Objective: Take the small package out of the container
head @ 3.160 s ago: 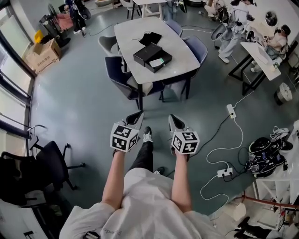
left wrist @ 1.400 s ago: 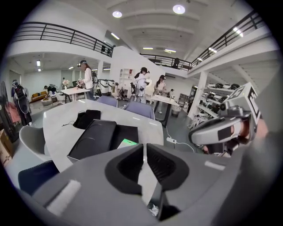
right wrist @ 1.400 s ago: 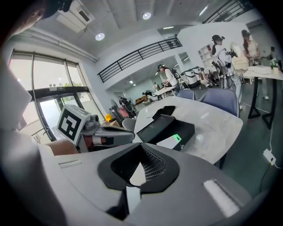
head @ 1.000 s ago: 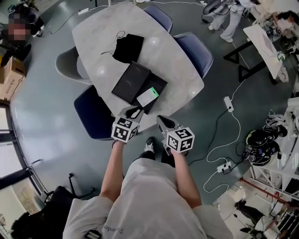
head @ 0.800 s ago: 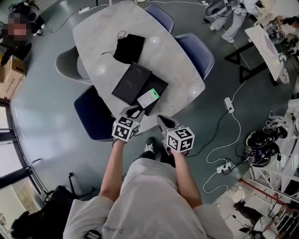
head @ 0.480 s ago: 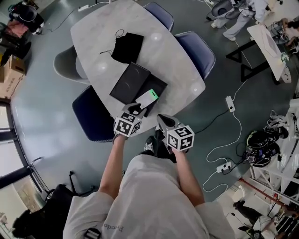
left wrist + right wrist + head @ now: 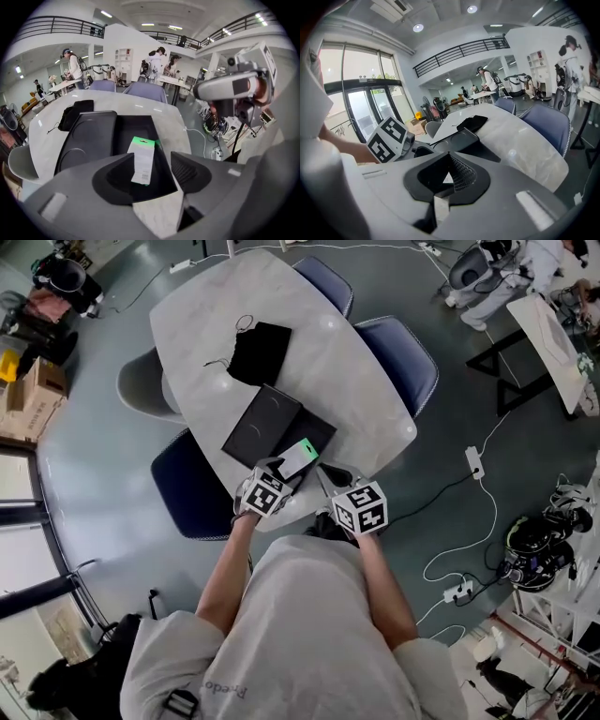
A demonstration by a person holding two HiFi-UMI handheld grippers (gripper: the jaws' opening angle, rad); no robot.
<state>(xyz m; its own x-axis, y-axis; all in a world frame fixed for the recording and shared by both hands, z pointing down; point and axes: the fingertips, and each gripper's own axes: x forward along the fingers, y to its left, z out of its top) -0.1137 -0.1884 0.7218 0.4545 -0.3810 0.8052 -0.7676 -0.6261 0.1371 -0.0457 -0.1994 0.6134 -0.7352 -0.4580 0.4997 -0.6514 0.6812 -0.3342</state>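
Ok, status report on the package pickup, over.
Left gripper jaws opening, aimed at small package, no grip. Right gripper shut, empty. Package in open black container. Nothing blocking.

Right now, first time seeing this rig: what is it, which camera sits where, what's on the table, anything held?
No robot: a person wears a head camera and holds a two-jaw gripper in each hand. The head view looks down; the two gripper views look along each gripper's jaws. On the white table lie an open black box, its lid beside it, and a black pouch. A small white-and-green package lies in the box. The left gripper is opening its jaws, with the package framed between them but not pinched. The right gripper is shut and empty.
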